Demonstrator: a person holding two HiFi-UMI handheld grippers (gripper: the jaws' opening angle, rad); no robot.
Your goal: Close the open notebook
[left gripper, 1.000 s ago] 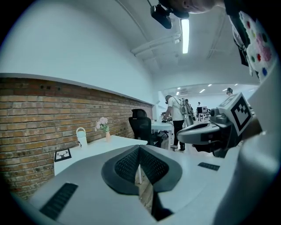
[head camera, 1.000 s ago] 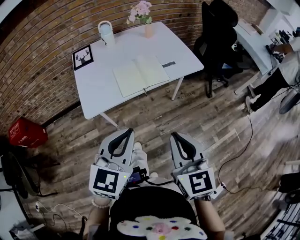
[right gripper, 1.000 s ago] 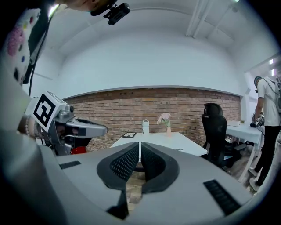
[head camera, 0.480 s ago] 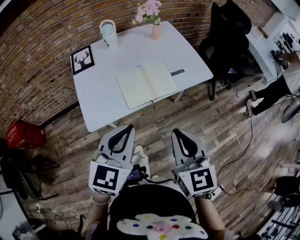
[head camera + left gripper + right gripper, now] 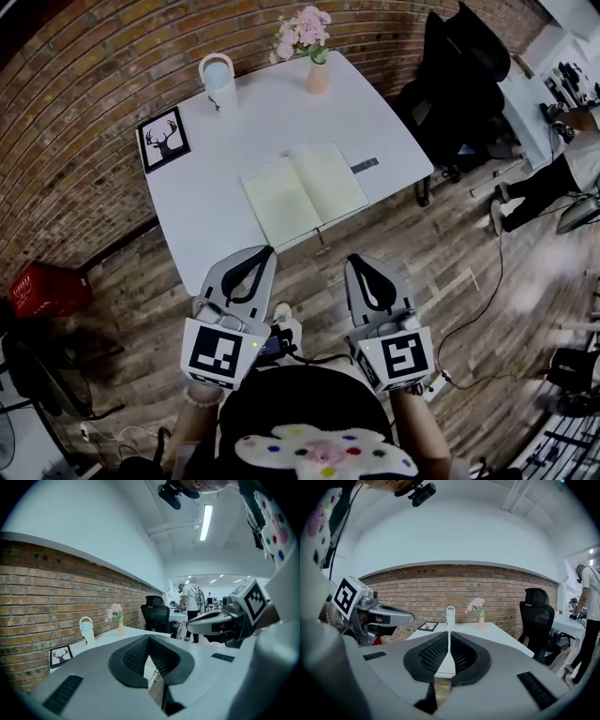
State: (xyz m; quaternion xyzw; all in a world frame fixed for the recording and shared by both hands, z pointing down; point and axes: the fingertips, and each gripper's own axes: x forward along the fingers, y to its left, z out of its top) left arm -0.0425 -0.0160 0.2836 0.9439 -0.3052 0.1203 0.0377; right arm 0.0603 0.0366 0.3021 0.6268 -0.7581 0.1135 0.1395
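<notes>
Jaws black, ribbed — notebook [image 5: 305, 192] flat, rectangular

Open-plan office, by all visible signs. Bare brick wall [image 5: 84, 94] along one side, plain white above it. Wood-plank floor [image 5: 450, 272] throughout. White table [image 5: 281, 103] set against the brick, dressed with a vase of flowers [image 5: 314, 47] and a framed deer picture [image 5: 163, 139]. Black high-backed office chair [image 5: 459, 75] near the table's far corner. Second white desk [image 5: 525, 103] at the right edge, with a person [image 5: 562, 169] standing at it. Strip light [image 5: 205, 522] on a white ceiling, with more lights farther back. Loose cable [image 5: 487, 300] across the floor. Red crate [image 5: 47, 289] near the brick wall.
</notes>
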